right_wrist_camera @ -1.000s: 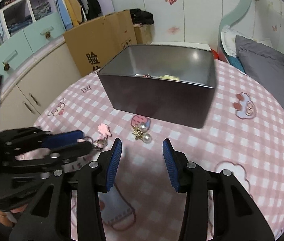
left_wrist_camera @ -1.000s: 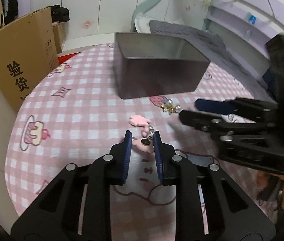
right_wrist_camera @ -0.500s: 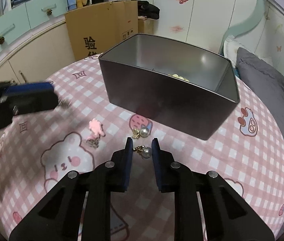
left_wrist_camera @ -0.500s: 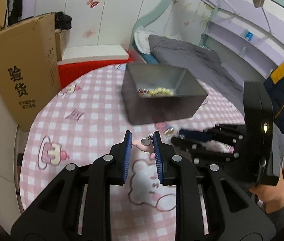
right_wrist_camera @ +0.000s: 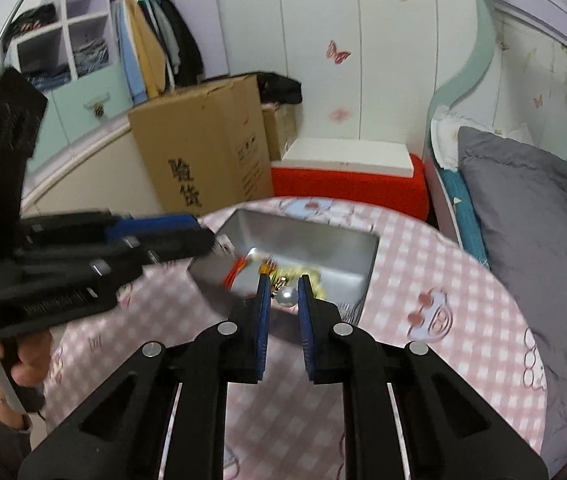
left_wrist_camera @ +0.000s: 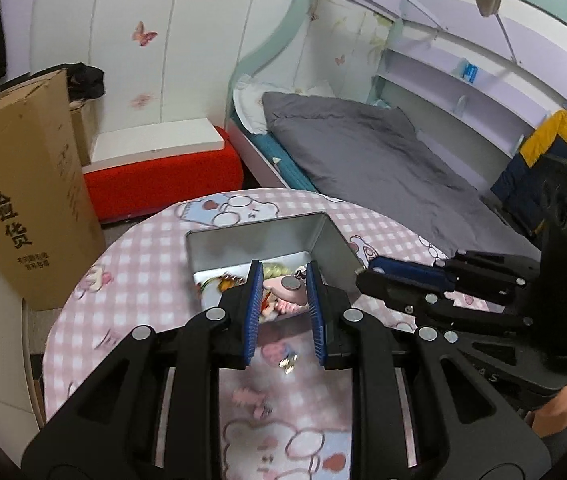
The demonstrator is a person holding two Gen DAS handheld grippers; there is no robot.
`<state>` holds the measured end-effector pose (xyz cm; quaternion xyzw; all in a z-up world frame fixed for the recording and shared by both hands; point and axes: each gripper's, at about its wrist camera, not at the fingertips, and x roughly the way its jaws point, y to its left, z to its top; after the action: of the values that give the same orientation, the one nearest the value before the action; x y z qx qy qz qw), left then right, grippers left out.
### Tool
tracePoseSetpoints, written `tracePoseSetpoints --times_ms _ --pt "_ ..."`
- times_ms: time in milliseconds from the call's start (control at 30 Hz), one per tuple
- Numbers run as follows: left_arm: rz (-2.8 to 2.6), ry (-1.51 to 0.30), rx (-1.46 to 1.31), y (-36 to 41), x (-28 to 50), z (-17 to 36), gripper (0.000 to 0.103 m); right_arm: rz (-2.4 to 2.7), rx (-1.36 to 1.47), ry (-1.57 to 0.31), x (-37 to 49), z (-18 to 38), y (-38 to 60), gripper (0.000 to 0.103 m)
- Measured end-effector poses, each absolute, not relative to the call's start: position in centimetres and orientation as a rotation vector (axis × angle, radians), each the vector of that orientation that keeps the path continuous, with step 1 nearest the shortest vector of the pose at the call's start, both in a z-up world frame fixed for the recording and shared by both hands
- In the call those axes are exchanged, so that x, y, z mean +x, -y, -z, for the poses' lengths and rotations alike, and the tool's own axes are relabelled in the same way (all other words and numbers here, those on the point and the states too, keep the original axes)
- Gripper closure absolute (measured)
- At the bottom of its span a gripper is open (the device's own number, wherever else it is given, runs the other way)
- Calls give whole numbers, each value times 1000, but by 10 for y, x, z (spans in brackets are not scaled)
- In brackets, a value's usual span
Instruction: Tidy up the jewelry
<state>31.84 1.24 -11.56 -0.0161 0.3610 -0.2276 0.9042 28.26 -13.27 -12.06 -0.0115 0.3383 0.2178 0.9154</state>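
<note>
Jewelry is split between both your tongs and the metal tin (left_wrist_camera: 325, 240) in front of you. Your left tongs (left_wrist_camera: 283, 292) are clenched on a pink charm (left_wrist_camera: 289, 292) with a small round metal disc on it, held above the tin's near edge. Your right tongs (right_wrist_camera: 283, 298) are clenched on a pearl earring (right_wrist_camera: 286, 296), the silvery bead sitting between the blue pads (right_wrist_camera: 263, 312) with a bit of gold fitting beside it, and they also hang over the tin's near side.

Inside the tin you can see a loose pile of pieces: pale yellowish beads (left_wrist_camera: 273, 269), something orange (right_wrist_camera: 235, 270) and some gold bits, too blurred to name one by one. The tin is open-topped and stands on the round worktop (right_wrist_camera: 423, 264), which is covered in a pink checked cloth with cartoon bears.

On the cloth below your left tongs, short of the tin, lie another pearl earring (left_wrist_camera: 288, 360) and, nearer you, a second pink charm (left_wrist_camera: 249, 398); the two are apart from each other and both outside the tin.

From the left camera your right tongs (left_wrist_camera: 367, 276) come in from the right, tips close to the tin's right wall. From the right camera your left tongs (right_wrist_camera: 203, 236) reach in from the left, tips over the tin's left corner.

Beyond the worktop stand a cardboard box (right_wrist_camera: 203, 152), a red bench (right_wrist_camera: 347, 188) and a bed with grey bedding (left_wrist_camera: 363, 148).
</note>
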Motion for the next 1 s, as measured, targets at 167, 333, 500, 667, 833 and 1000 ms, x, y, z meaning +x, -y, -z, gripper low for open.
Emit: tracePoseSetpoints --times_ms 167,333,500,667,833,1000 --pt "458 -794 -15 3 339 129 81 -434 7 -726 312 131 134 91" --pt "450 -823 5 10 348 142 80 -442 43 -759 319 142 137 91" --pt "455 -868 -23 7 355 150 78 -436 82 -759 319 143 141 86" --pt "412 -841 -53 -4 351 143 41 -422 119 -732 313 133 153 78" --pt "370 -775 -25 -13 327 127 41 -427 119 -699 296 122 156 76" --pt "315 -740 -11 -25 301 123 41 -442 96 -688 272 119 150 71"
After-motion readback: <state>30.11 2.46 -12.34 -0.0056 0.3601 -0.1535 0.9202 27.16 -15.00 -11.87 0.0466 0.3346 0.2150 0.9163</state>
